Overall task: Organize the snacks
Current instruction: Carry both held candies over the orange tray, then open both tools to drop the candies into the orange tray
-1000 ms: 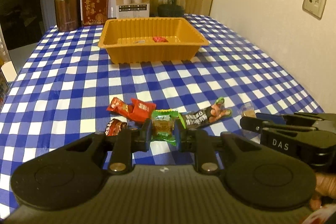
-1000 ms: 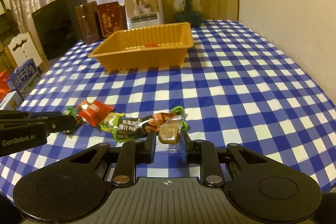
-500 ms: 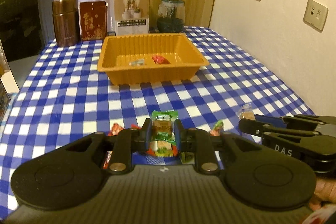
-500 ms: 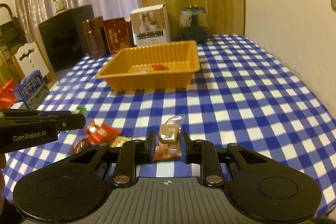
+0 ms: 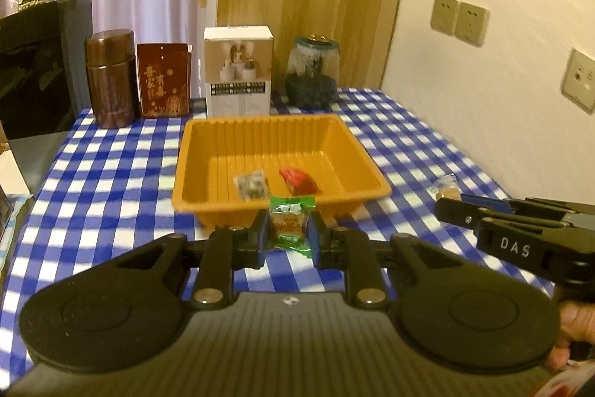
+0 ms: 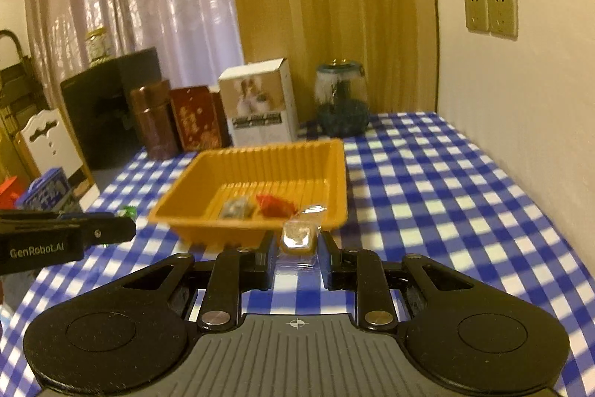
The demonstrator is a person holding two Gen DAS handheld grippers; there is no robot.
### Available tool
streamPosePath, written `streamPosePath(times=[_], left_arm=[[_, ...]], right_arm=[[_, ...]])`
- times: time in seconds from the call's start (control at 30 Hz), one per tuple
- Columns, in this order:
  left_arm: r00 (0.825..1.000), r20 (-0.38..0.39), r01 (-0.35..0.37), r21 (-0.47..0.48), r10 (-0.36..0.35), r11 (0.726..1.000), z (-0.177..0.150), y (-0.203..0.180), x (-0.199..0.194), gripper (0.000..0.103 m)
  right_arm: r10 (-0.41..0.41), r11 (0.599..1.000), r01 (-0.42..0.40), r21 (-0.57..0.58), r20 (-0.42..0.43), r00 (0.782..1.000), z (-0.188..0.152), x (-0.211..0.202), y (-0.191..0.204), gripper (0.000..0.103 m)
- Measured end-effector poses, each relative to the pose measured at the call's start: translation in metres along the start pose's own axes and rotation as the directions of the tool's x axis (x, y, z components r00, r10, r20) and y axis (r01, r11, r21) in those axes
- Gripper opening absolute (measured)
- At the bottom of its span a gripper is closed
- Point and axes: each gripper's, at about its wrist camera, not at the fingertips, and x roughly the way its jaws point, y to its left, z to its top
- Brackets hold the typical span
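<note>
An orange tray [image 5: 193,166] [image 6: 338,173] sits mid-table with a red snack [image 5: 299,180] [image 6: 275,205] and a small grey-wrapped snack [image 5: 251,185] [image 6: 234,209] inside. My left gripper [image 5: 288,235] is shut on a green-wrapped snack [image 5: 291,224], held in the air just short of the tray's near rim. My right gripper [image 6: 297,242] is shut on a clear-wrapped brown candy [image 6: 297,235] [image 5: 446,186], held near the tray's front right corner. The right gripper also shows at the right of the left wrist view.
At the table's far edge stand a brown canister [image 5: 109,77], a dark red box [image 5: 163,84], a white box [image 5: 238,69] and a glass jar [image 5: 312,73]. A wall runs along the right side. A black panel [image 5: 33,69] stands at the left.
Both grippers have lifted their snacks off the table and moved forward toward the tray. The loose snack pile near the front has dropped out of view.
</note>
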Motion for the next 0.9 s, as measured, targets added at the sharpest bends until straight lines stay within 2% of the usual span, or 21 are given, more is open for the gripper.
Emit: streamPosePath(times=[0.27,0.6,0.9], left_arm=[[0.999,0.042,-0.008,-0.024,0.009,1.000,0.029,0.021,0.054,0.020],[0.999,0.021,-0.027,-0.077,0.029,0.997,0.036,0.058,0.108,0.020],[1.000,0.015,-0.021,-0.062,0.022,0.998,0.043,0.063,0.131,0.022]], right_arm=[[0.012,1.000,-0.012,0.018,0.004,1.000,0.032,0.061,-0.007,0.024],[0.028,1.000,-0.028,0.012,-0.036,0.999,0.048,0.132,0.002,0.024],[0.031,0.999,-0.030,0.017,-0.089,0.996,0.044,0.153,-0.002,0.024]])
